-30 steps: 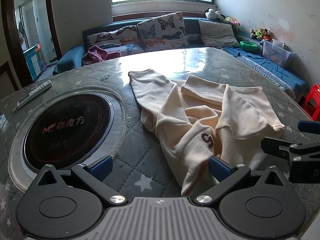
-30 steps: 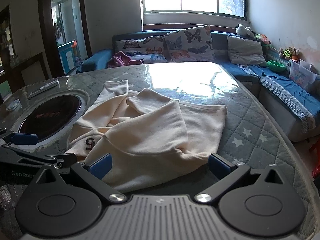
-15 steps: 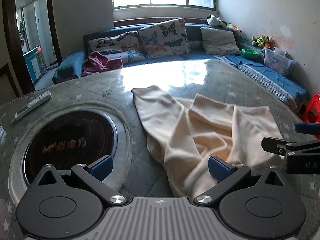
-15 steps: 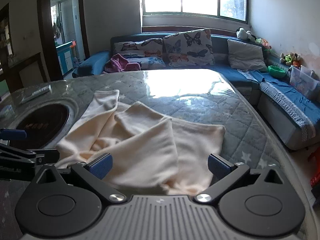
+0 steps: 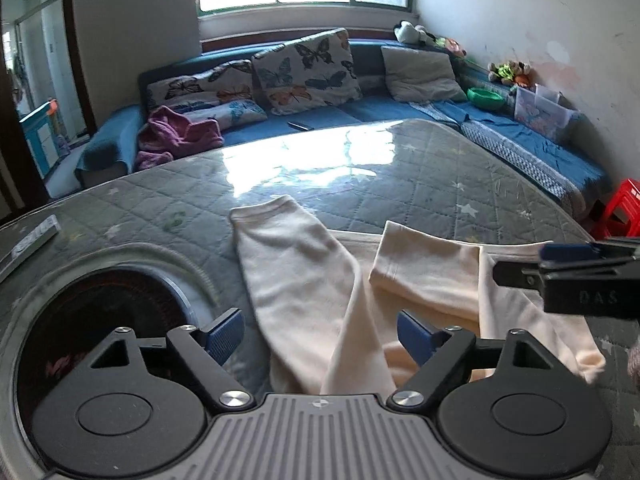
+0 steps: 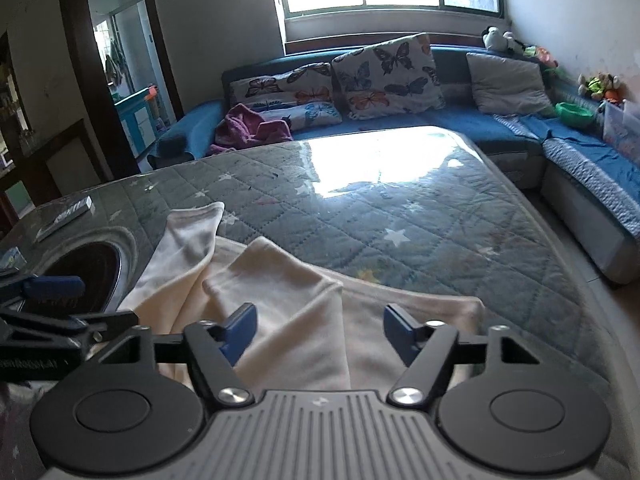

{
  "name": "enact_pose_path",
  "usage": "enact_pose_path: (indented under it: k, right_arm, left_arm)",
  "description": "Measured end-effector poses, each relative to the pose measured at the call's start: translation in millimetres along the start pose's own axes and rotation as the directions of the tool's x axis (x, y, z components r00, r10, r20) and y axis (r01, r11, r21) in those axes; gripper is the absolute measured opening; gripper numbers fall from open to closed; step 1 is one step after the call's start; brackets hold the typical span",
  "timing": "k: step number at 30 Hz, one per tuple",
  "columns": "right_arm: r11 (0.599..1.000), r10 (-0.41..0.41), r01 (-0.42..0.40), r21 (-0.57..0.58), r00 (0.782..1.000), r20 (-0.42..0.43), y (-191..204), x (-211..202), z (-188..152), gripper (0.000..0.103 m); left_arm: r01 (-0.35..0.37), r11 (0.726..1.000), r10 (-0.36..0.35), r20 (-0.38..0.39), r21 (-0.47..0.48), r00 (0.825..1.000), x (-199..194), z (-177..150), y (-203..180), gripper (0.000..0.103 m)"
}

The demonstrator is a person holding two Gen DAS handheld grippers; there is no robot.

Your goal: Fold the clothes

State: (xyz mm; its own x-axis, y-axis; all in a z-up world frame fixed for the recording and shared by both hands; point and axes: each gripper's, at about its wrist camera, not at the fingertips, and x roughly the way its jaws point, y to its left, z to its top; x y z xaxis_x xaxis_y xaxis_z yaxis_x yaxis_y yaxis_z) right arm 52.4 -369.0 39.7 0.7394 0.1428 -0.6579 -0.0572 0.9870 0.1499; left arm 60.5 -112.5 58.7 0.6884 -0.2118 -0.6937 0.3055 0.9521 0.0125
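Note:
A cream sweatshirt lies crumpled on the grey quilted table, its two sleeves stretched away from me. It also shows in the right wrist view. My left gripper is open, with the garment's near part between and under its blue pads; the cloth's near edge is hidden by the gripper body. My right gripper is open over the garment's right half. Each gripper shows side-on in the other's view: the right one and the left one.
A round black cooktop is set into the table at the left. A remote lies at the far left. A blue corner sofa with butterfly cushions runs behind. A red stool stands at the right.
Both grippers have lowered toward the near edge of the sweatshirt and come nearer to each other. The printed mark on the cloth has gone out of view under the left gripper.

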Motion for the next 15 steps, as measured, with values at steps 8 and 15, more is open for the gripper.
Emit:
enact_pose_path:
  k: [8, 15]
  right_arm:
    - [0.997, 0.052, -0.049, 0.052, 0.996, -0.066, -11, 37, 8, 0.049]
    - [0.996, 0.074, -0.069, 0.061, 0.993, -0.091, -11, 46, 4, 0.019]
  left_arm:
    - [0.049, 0.997, -0.047, -0.043, 0.052, 0.998, 32, 9, -9, 0.066]
    - [0.067, 0.996, -0.063, -0.07, 0.065, 0.996, 44, 4, -9, 0.026]
